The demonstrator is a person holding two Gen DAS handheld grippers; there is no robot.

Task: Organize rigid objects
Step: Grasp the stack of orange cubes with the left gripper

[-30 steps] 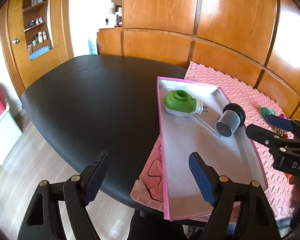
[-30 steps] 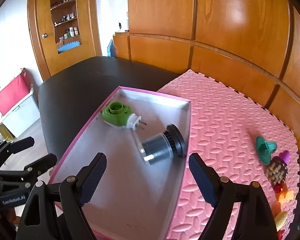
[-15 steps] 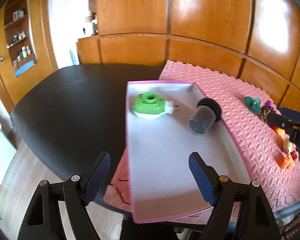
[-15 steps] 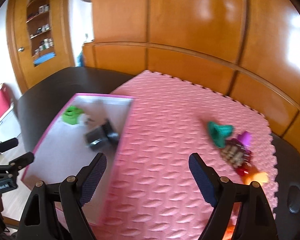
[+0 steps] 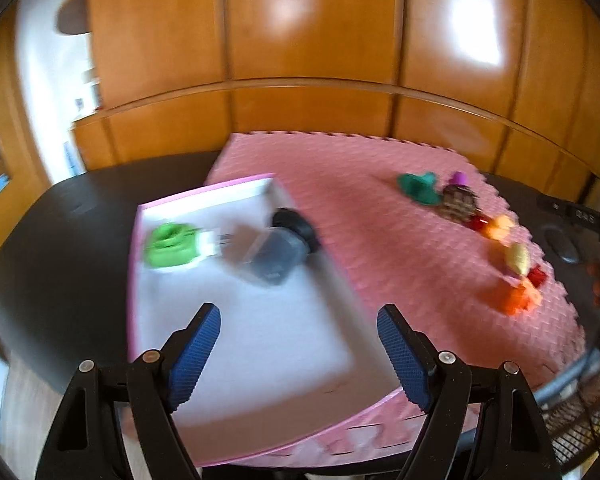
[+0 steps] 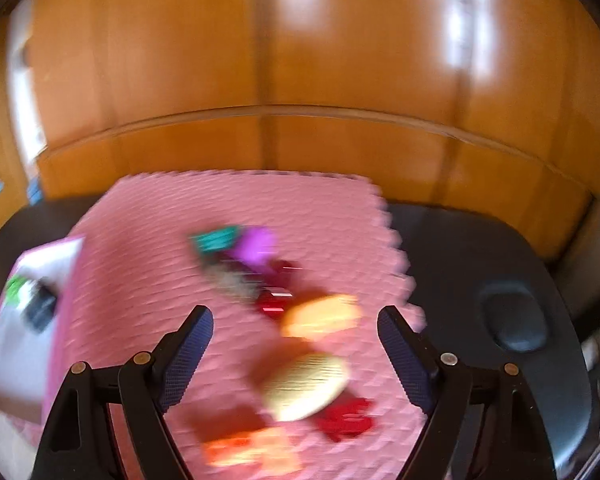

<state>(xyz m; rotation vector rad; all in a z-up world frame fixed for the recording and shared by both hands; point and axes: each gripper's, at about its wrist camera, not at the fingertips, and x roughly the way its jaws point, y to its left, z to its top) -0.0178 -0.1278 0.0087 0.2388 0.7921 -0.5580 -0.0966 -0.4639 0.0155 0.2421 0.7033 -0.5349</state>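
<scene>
The loose things I have to sort lie in a scattered line on the right part of the pink foam mat (image 6: pixel 148 248): a teal piece (image 6: pixel 216 238) and a purple one (image 6: pixel 256 246) at the far end, then a dark red bit (image 6: pixel 274 304), an orange piece (image 6: pixel 320 316), a pale yellow oval (image 6: pixel 306 386), a red piece (image 6: pixel 346 420) and an orange block (image 6: pixel 248 450) nearest me. The picture is smeared, so I cannot name them more closely.

My right gripper (image 6: pixel 296 356) hangs over this cluster with its tongs spread and nothing between the pads; the yellow oval sits in the gap, lower down on the mat. I judge this to be the reach for the next pick. To do it well I should let the blur settle, centre one piece between the pads, and come down on it alone, since its neighbours lie just beside it.

To the left, the pink-rimmed tray (image 5: pixel 138 216) rests on the mat's left part, already holding a green plug-in device (image 5: pixel 172 246) and a dark jar (image 5: pixel 278 252) side by side at its far end. My left gripper (image 5: pixel 300 354) hovers above the tray's near half, tongs spread and empty. Under everything is the black table (image 5: pixel 60 240), with wood panelling (image 5: pixel 300 40) behind.
</scene>
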